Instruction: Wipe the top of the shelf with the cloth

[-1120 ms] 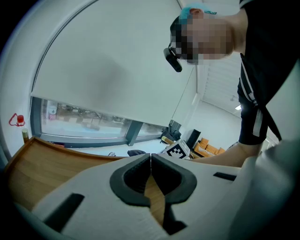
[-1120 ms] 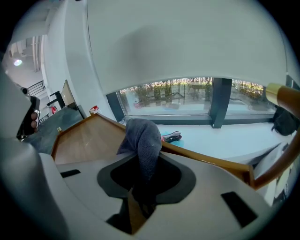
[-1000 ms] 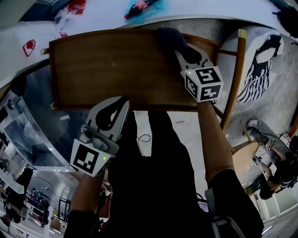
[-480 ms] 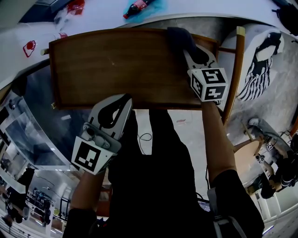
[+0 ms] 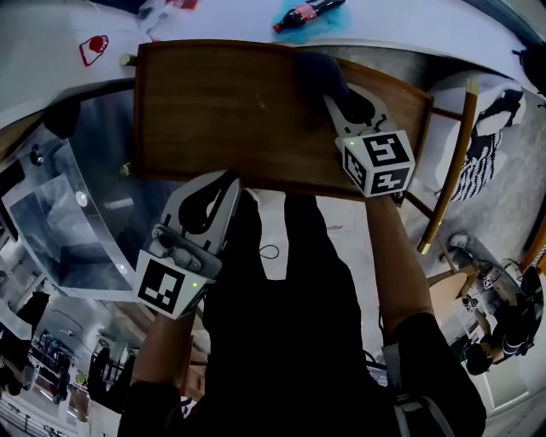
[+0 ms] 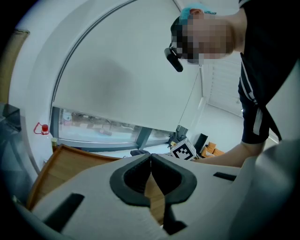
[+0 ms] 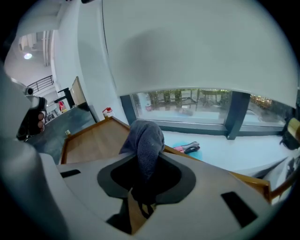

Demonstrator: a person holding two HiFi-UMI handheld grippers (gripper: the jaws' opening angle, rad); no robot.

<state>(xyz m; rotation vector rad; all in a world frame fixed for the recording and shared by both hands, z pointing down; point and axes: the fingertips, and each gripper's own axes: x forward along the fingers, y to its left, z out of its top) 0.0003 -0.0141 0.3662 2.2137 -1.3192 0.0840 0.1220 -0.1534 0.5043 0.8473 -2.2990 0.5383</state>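
The brown wooden shelf top (image 5: 222,111) fills the upper middle of the head view. A dark blue-grey cloth (image 5: 317,70) lies bunched near its far edge, right of centre. My right gripper (image 5: 331,92) is shut on the cloth, which hangs over its jaws in the right gripper view as the cloth (image 7: 146,143) resting on the shelf top (image 7: 91,140). My left gripper (image 5: 227,179) hovers at the shelf's near edge, shut with nothing in it. In the left gripper view its gripper (image 6: 151,158) points across the shelf top (image 6: 61,164).
A bottle with a red label (image 5: 304,14) lies on a teal patch on the white sill behind the shelf, also seen as the bottle (image 7: 190,147). A wooden post (image 5: 448,162) stands right of the shelf. A glass panel (image 5: 68,213) is at the left.
The right gripper dragged the cloth a little right along the far edge, then back left toward the middle. The head view shifted. The left gripper stayed at the near edge.
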